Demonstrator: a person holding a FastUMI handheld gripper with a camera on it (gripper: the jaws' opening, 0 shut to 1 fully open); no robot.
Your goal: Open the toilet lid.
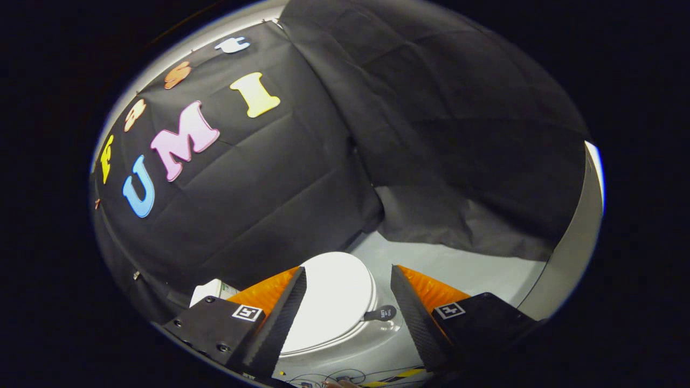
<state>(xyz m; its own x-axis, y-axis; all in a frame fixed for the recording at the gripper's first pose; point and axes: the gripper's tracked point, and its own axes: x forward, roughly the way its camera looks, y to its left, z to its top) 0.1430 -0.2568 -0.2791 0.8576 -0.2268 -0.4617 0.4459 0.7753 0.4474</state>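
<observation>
Tongs (347, 302) wide open above a closed toilet lid (331, 299).

The two fingers stand well apart with nothing between them but the view down onto the toilet; neither finger touches anything. The white oval lid lies flat and shut on the toilet, showing in the gap between the fingers and partly hidden behind the left one. A small dark tab (381, 313) juts from the lid's right edge, just inside the right finger. The toilet stands on a pale floor (469, 269), near the foot of the black cloth wall (259, 205) that hangs beyond it. A white box-like thing (211, 291) sits beside the toilet, past the left finger. Thin cables (323, 378) and a yellow-black striped tape (399, 374) lie on the floor close under the tongs.
</observation>
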